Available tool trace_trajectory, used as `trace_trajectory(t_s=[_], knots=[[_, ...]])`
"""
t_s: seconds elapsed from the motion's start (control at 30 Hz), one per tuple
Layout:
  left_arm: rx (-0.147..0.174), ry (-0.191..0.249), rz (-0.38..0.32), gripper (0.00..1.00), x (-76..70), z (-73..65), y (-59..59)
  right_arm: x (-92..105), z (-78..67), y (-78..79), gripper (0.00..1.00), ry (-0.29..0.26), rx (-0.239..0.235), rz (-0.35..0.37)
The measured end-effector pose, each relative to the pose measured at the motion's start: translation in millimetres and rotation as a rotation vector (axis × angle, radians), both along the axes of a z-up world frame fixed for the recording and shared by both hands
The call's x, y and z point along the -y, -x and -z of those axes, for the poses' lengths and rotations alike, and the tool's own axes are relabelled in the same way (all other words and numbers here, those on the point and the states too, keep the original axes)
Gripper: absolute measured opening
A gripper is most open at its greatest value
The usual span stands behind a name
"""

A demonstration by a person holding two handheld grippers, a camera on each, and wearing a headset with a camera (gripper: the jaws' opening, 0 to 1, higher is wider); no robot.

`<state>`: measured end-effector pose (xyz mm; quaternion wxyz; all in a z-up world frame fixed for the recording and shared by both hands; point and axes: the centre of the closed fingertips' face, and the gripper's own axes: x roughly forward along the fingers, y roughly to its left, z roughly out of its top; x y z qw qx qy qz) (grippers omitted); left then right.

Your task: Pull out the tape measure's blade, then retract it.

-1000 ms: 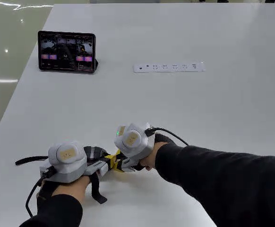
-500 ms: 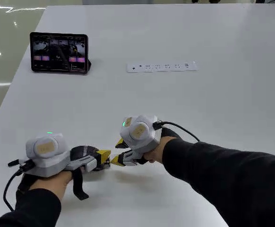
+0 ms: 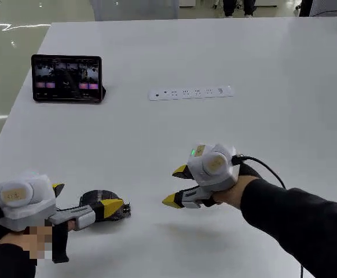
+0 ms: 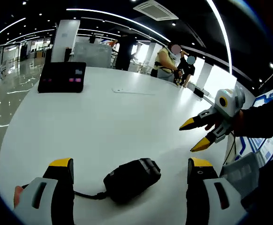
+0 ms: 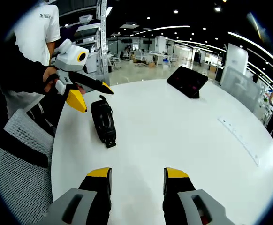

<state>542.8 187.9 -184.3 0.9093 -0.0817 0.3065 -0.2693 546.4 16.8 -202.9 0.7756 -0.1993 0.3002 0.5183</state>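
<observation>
Right hand-held gripper has backed off the tape measure, jaws released. Left hand-held gripper is released too, straddling it on the bench.

The left gripper and the right gripper share one build: a rounded pale grey housing with a tan oval label on top, and grey jaws tipped in yellow. The right one carries a small green light and a black cable (thin, looping over the wrist). Both sleeves are long, plain and black
</observation>
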Motion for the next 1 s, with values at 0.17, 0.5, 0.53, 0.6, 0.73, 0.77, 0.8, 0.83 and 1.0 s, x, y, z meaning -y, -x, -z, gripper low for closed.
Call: trace_trajectory(t_s=[0.17, 0.5, 0.53, 0.6, 0.73, 0.77, 0.8, 0.83, 1.0], knots=[[0.036, -0.007, 0.054, 0.99, -3.6, -8.9, 3.6, 28.7, -17.8, 0.3, 0.52, -0.055, -0.029, 0.096], [0.047, -0.133, 0.147, 0.99, -17.9, -7.7, 18.9, 73.9, -32.6, 23.4, 0.67, -0.061, 0.02, 0.086], [0.042, -0.13, 0.153, 0.99, -18.9, -8.0, 21.3, 79.9, -32.9, 25.4, 0.67, -0.06, 0.018, 0.092], [0.042, -0.132, 0.164, 0.99, -20.1, -8.8, 25.2, 90.5, -34.6, 27.7, 0.7, -0.063, 0.014, 0.111], [0.041, -0.158, 0.18, 0.99, -24.6, -8.1, 31.9, 110.9, -38.0, 29.9, 0.77, -0.092, 0.012, 0.15], [0.049, -0.162, 0.185, 0.99, -26.0, -8.8, 34.0, 116.0, -39.6, 31.2, 0.79, -0.111, 0.013, 0.161], [0.051, -0.159, 0.189, 0.99, -27.0, -9.1, 34.7, 120.6, -38.7, 32.0, 0.81, -0.109, 0.01, 0.169], [0.051, -0.158, 0.188, 0.99, -27.7, -9.6, 35.7, 125.8, -37.5, 32.4, 0.83, -0.107, 0.011, 0.175], [0.069, -0.201, 0.203, 0.99, -33.4, -10.4, 41.1, 154.5, -35.4, 36.9, 0.89, -0.108, 0.027, 0.222]])
